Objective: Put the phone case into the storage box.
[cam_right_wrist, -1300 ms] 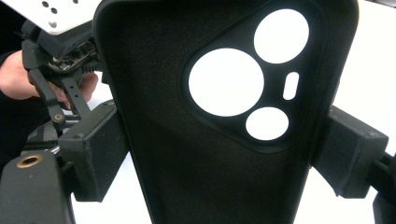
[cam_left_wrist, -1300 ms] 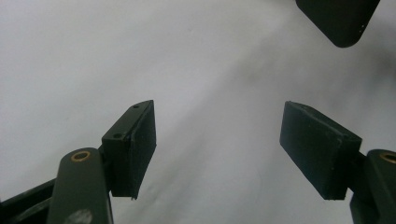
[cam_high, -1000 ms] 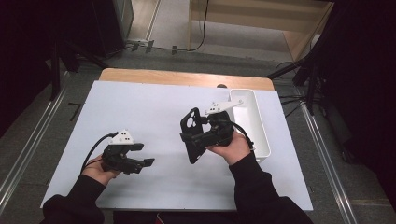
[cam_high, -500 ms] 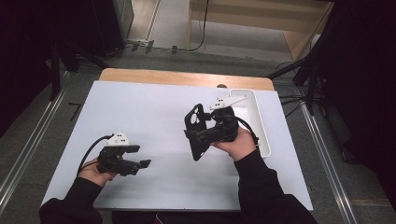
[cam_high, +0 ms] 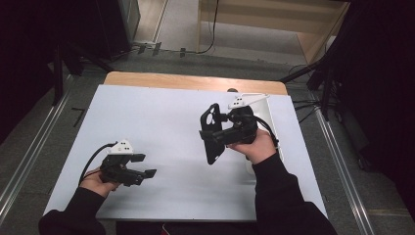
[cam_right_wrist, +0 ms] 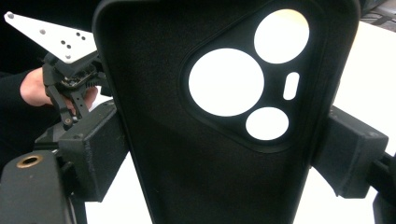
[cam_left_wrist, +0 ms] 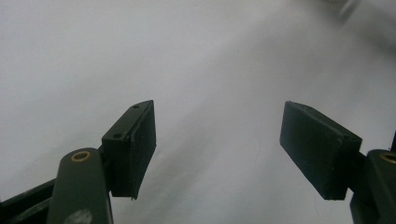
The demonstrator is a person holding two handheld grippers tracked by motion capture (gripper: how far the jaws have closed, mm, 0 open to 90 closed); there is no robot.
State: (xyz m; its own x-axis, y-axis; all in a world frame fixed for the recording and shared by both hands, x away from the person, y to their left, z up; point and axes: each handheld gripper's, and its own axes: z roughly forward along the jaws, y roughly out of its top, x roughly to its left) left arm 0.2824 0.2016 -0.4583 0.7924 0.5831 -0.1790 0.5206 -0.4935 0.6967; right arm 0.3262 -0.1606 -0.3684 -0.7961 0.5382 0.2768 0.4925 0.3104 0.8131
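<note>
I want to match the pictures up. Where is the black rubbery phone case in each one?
High view: black rubbery phone case right of centre, in the right gripper.
Right gripper view: case mid-frame, clamped between the jaws.
Left gripper view: absent.
Shared landmark: white tabletop.

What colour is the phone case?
Black phone case, with camera cutouts; clearest in the right gripper view.

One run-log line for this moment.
right gripper: shut on black phone case, above table | left gripper: open, empty | white tray: behind

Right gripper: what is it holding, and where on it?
The right gripper clamps a black phone case across its two long side edges, below the camera cutouts. The left gripper holds nothing.
</note>
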